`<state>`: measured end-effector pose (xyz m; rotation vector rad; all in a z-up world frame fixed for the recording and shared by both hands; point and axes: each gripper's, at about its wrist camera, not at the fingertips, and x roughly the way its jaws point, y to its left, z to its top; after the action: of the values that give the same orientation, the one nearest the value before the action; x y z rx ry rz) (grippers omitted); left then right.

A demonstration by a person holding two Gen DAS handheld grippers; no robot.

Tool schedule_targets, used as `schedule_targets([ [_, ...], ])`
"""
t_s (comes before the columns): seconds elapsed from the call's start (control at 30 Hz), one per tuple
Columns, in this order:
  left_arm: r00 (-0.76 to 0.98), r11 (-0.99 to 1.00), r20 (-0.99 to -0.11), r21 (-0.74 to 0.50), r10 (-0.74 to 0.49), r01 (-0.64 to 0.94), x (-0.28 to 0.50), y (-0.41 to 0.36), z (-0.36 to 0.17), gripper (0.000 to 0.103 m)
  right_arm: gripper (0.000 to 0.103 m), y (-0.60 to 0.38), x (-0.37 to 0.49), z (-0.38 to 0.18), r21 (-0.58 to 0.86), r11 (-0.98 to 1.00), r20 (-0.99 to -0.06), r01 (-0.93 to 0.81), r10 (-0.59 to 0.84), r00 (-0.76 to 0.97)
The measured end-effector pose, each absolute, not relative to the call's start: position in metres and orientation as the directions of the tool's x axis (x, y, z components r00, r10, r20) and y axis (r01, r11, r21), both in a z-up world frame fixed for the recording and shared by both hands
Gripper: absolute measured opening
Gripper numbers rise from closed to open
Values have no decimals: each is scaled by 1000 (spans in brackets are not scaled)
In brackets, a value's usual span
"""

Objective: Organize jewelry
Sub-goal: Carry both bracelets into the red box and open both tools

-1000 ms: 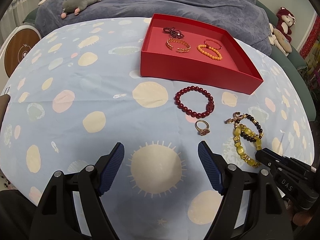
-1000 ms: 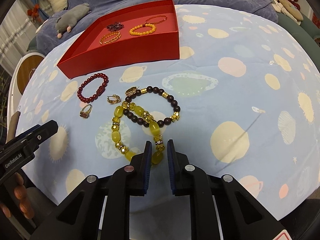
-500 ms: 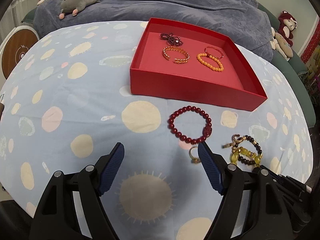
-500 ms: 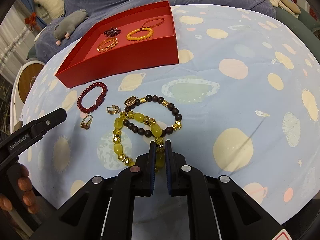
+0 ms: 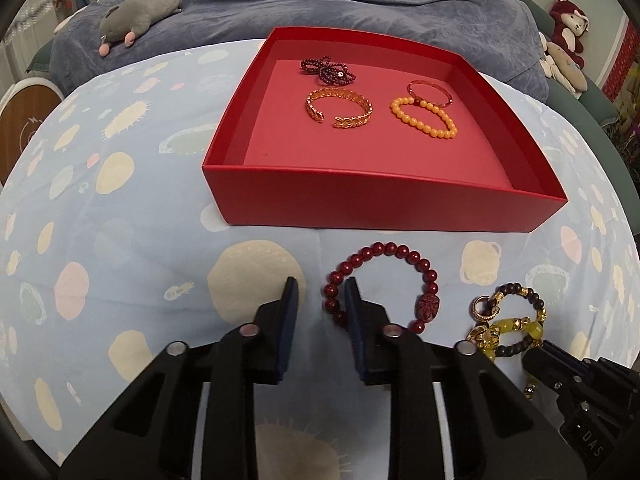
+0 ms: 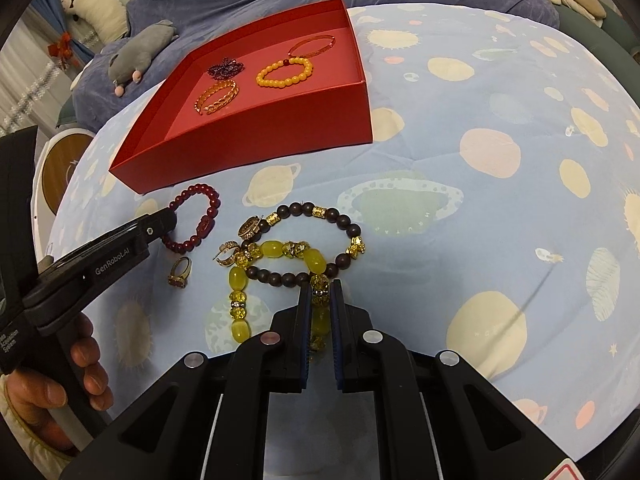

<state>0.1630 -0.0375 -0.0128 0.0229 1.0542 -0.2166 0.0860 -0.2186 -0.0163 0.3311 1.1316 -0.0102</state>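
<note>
A red box (image 5: 384, 200) on the blue spotted cloth holds a gold cuff (image 5: 340, 108), an orange bead bracelet (image 5: 424, 118) and two darker pieces. In front of it lies a dark red bead bracelet (image 5: 400, 250). My left gripper (image 5: 321, 294) is closing with that bracelet's left arc between its jaws; cloth still shows beside the left pad. The left gripper (image 6: 168, 220) shows from the side in the right wrist view. My right gripper (image 6: 321, 292) is shut on a yellow bead bracelet (image 6: 240, 280), which overlaps a dark brown bead bracelet (image 6: 344, 224).
A gold ring (image 6: 180, 274) and two gold earrings (image 6: 230, 252) lie between the bracelets. A grey plush mouse (image 5: 140, 14) rests on the blue blanket behind the box. A round wooden piece (image 5: 28, 128) stands at the left. A hand (image 6: 52, 380) grips the left tool.
My left gripper moved forward and right to the dark red bracelet, and its jaws narrowed around the bracelet's left arc. My right gripper's jaws drew in onto the yellow bracelet.
</note>
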Motion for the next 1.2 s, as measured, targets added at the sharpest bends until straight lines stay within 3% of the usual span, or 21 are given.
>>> schedule_targets([
  [0.03,468,977,-865,-103,-182,188,162,-35,-13,8,9,-218,86,-16,255,951,-888,173,160,430],
  [0.07,464,975,-865,-113,-190,190,162,-33,-13,8,9,-218,86,-16,257,951,-888,172,162,430],
  [0.47,439,968,-867,-167,-234,187,136,-20,6,8,9,-213,74,15,278,950,-858,144,178,482],
  [1.2,498,909,-773,-241,-392,341,157,-41,108,7,8,-215,115,111,272,961,-759,43,187,623],
])
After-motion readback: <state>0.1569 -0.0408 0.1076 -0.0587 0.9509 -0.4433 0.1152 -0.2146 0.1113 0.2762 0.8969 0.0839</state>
